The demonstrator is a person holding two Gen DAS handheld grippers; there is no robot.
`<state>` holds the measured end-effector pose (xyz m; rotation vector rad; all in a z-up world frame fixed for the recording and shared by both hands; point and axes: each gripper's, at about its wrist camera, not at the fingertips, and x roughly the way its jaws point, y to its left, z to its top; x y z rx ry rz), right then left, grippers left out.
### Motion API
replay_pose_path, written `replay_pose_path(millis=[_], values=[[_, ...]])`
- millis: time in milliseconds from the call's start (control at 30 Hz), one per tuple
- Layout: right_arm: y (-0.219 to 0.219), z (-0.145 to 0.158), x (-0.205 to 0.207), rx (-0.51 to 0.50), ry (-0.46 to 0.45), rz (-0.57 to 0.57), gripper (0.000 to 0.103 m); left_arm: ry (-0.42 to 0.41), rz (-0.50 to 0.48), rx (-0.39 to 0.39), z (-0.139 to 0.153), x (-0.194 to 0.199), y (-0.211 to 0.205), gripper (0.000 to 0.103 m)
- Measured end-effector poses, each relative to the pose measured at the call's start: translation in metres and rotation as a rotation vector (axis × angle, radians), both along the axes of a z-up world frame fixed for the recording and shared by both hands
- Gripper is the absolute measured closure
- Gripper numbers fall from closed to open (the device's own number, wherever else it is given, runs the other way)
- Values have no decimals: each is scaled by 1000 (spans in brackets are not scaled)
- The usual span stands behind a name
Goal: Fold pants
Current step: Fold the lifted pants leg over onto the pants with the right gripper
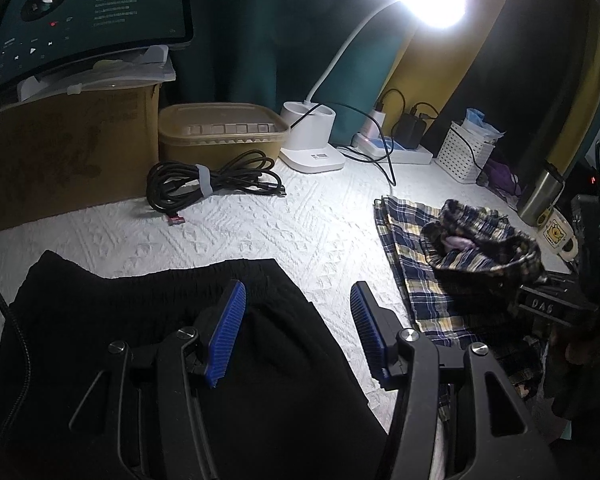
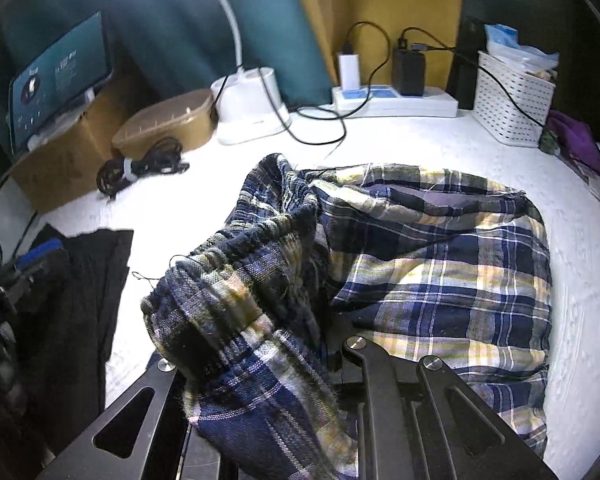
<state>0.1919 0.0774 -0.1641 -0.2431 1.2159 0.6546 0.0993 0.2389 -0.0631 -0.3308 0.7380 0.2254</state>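
Plaid pants [image 2: 440, 264] in navy, yellow and white lie bunched on the white textured mat [image 2: 580, 264]. My right gripper [image 2: 296, 344] is shut on their elastic waistband [image 2: 228, 264] and lifts it; the fabric hides its fingertips. In the left wrist view the plaid pants [image 1: 444, 264] lie at the right, with the right gripper [image 1: 540, 300] holding the raised waistband. My left gripper [image 1: 298, 308] is open and empty, blue pads [image 1: 224, 332] apart, above a black garment [image 1: 180, 320] at the near left.
At the back stand a cardboard box [image 1: 72, 148] with a tablet [image 1: 80, 12] on it, a tan lidded container [image 1: 220, 128], a coiled black cable [image 1: 208, 184], a white lamp base [image 1: 308, 136], a power strip [image 1: 396, 148] and a white basket [image 1: 464, 152]. A mug [image 1: 556, 232] stands at right.
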Motion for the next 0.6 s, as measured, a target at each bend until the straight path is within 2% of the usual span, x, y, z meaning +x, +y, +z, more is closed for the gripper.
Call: replay_pose_path(millis=[67, 100, 133, 167, 200, 367, 600], values=[[4, -3, -4, -19, -6, 20, 84, -1, 1, 3, 1, -1, -1, 49], [5, -3, -5, -16, -6, 26, 73, -1, 2, 5, 2, -1, -1, 49], [5, -2, -7, -6, 0, 35, 52, -1, 2, 8, 3, -1, -3, 49], [7, -2, -9, 1, 9, 47, 40, -2, 2, 9, 3, -1, -4, 49], [9, -2, -11, 6, 14, 60, 23, -2, 1, 9, 4, -1, -5, 49], [13, 7, -26, 32, 12, 127, 21, 0, -15, 19, 7, 1, -14, 49], [-14, 22, -29, 106, 12, 115, 21, 12, -51, 39, 12, 14, -39, 49]])
